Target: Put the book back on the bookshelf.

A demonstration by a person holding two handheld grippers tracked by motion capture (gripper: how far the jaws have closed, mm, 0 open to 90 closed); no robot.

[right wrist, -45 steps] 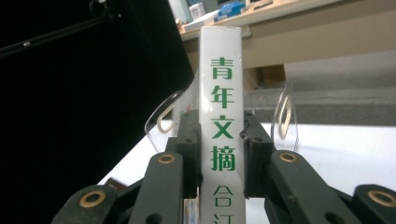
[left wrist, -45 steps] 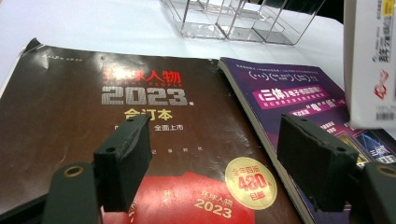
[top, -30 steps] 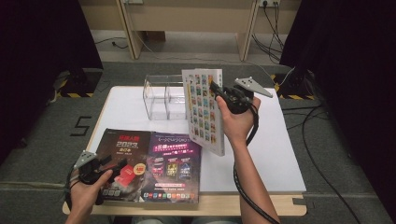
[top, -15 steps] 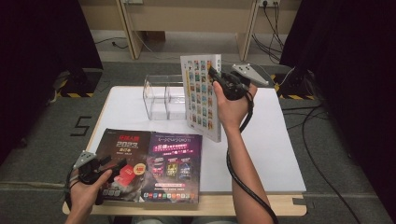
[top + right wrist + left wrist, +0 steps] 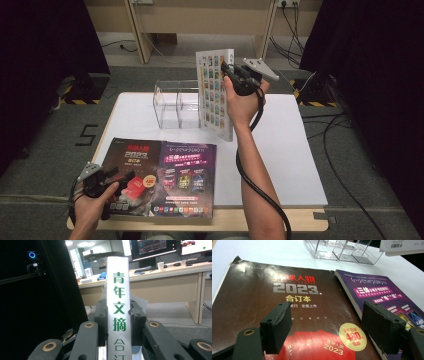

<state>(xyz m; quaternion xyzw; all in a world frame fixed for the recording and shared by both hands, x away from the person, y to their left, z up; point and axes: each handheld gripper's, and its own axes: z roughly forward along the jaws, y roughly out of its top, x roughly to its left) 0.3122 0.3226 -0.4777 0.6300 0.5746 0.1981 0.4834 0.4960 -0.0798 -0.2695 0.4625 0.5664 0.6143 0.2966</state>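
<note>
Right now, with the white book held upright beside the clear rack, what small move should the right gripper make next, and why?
Probably carry the white book a little left and lower it into a slot of the clear acrylic rack. The right gripper is shut on the book's spine, holding it upright just right of the rack, which looks empty. The left gripper hovers open over the dark 2023 magazine.

Clear organizer (image 5: 176, 104) blocks table's far middle; two books (image 5: 165, 177) cover near left; right side free.
</note>
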